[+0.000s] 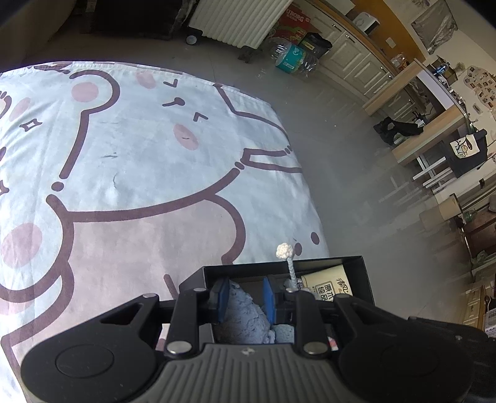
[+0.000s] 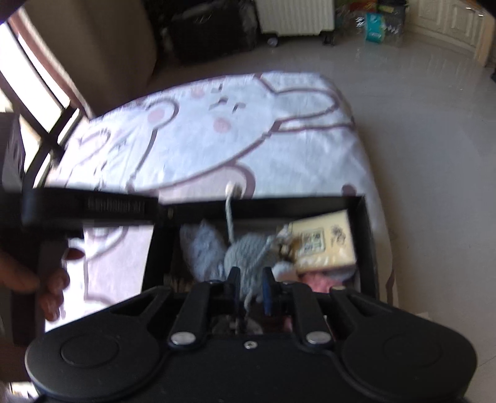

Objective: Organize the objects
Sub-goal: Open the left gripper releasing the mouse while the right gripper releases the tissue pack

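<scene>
Sorting was judged nearly done: grey knitted toy [image 2: 245, 257] was pinched by left gripper [image 1: 245, 299] and right gripper [image 2: 250, 286] inside black box [image 2: 362, 235], beside packet [image 2: 322, 241], release remaining.

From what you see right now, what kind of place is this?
Most likely a home, perhaps a living room beside a kitchen. A cartoon-print blanket covers a soft surface, a white radiator stands on the floor, and cream cabinets line the far wall.

The right gripper [image 2: 250, 290] pinches a grey-blue crocheted toy [image 2: 245, 257] inside a black cardboard box [image 2: 367, 235] resting on a cartoon-bear-printed cloth [image 2: 198, 130].
</scene>
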Motion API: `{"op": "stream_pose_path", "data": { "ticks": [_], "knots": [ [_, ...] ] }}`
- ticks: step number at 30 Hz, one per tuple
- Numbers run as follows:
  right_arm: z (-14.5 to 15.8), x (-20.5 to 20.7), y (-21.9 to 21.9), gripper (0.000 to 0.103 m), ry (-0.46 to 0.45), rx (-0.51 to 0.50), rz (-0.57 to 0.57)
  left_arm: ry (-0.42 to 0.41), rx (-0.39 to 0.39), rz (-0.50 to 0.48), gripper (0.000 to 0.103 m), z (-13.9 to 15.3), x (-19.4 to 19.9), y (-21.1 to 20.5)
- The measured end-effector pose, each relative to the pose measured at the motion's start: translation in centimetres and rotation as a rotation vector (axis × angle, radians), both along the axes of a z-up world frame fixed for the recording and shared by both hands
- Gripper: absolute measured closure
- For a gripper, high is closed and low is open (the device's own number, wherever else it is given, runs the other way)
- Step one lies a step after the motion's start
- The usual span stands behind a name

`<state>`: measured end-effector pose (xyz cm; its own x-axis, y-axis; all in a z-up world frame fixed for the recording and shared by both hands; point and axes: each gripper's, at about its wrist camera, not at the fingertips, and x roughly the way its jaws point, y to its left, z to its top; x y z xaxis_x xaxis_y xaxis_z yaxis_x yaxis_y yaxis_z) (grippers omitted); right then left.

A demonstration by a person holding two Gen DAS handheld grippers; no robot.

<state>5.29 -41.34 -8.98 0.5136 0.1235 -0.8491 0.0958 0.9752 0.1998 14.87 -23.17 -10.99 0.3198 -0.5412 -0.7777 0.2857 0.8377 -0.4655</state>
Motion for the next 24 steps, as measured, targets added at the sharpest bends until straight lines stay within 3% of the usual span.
{"op": "stream_pose_path", "data": {
  "ticks": [5, 10, 18, 24],
  "knots": [
    [-0.3, 1.8, 0.0, 0.086, -0.056, -0.015, -0.039, -0.006, 0.004, -0.005, 0.078, 0.1, -0.1, 0.0],
    [-1.8, 2.4, 1.0, 0.083, 0.016, -0.062, 0.012, -0.013, 0.010, -0.020, 0.078, 0.2, -0.2, 0.0],
    [-2.4, 1.0, 1.3, 0.082, 0.068, -0.047, 0.040, -0.016, 0.016, -0.028, 0.078, 0.3, -0.4, -0.2],
    [-4.7, 1.2, 2.1, 0.084, 0.115, -0.091, 0.073, -0.023, 0.024, -0.034, 0.078, 0.5, -0.5, -0.2]
  ]
}}
